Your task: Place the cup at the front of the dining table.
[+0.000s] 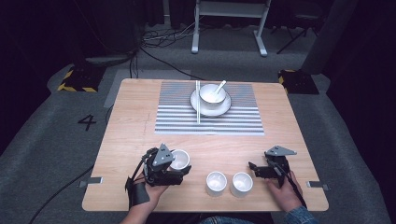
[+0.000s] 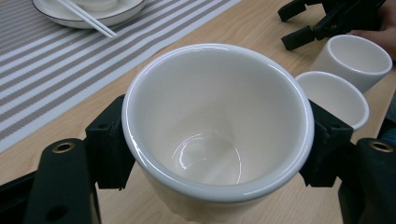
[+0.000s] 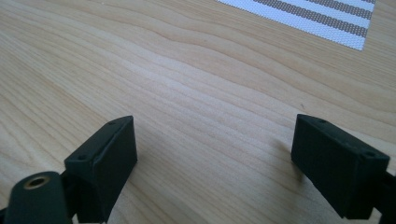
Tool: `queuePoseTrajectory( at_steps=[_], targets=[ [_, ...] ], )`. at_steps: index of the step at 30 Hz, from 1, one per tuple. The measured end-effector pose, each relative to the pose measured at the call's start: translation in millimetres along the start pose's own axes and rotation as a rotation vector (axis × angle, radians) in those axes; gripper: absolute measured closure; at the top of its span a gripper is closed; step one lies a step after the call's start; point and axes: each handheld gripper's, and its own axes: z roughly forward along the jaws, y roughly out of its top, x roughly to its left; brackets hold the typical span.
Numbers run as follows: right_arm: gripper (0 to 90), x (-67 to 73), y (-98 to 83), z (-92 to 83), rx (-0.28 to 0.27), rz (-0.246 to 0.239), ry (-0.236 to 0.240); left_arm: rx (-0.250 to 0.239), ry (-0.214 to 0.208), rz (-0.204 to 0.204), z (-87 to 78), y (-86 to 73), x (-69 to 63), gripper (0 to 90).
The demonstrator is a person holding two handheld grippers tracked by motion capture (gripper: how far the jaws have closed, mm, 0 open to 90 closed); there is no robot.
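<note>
A person seated at a wooden desk [image 1: 130, 121] is working a handheld gripper in each hand. At the left, the left gripper [image 2: 212, 140] is clamping a white ceramic cup [image 2: 217, 126] by its outer wall just under the rim, one black pad on each side, near the desk's front left. The cup is looking glossy and rigid, probably slippery under the pads and liable to chip if dropped, so a firm hold across the widest part of the wall seems the sound choice. Moving rightward, two matching cups [image 1: 216, 183] [image 1: 242, 184] are standing side by side at the front edge, close together, possibly touching. Beyond them, at the far middle, a striped placemat [image 1: 177, 116] is carrying a plate [image 1: 210, 108] with a bowl [image 1: 212, 93] and spoon [image 1: 218, 87], chopsticks [image 1: 198, 101] lying across the plate's left edge. At the right, the right gripper [image 3: 215, 154] is hovering low over bare wood, its fingers spread wide with nothing between them. No brand is legible; a "4" is marking the floor at left.
</note>
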Motion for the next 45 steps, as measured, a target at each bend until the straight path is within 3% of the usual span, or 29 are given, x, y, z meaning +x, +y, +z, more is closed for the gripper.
queuePoseTrajectory(
  at_steps=[8, 16, 23, 34, 45],
  targets=[
    [14.6, 0.1, 0.1, 0.0, 0.0, 0.002, -0.001, 0.008, 0.002, -0.01, -1.5, 11.1, 12.1, 26.9],
    [14.6, 0.2, -0.1, -0.1, 0.0, 0.002, -0.001, 0.032, 0.001, -0.033, 4.3, 25.3, 35.3, 27.0],
    [14.6, 0.4, 0.1, 0.1, 0.0, 0.006, -0.005, 0.017, 0.007, -0.042, 2.0, 37.8, 48.7, 26.9],
    [14.6, 0.3, 0.2, 0.3, -0.001, 0.01, -0.01, -0.015, 0.058, -0.042, 6.9, 63.1, 77.7, 27.0],
    [14.5, 0.3, 0.2, 0.3, -0.001, 0.012, -0.011, -0.025, 0.091, -0.052, 20.9, 78.9, 97.1, 27.0]
  ],
)
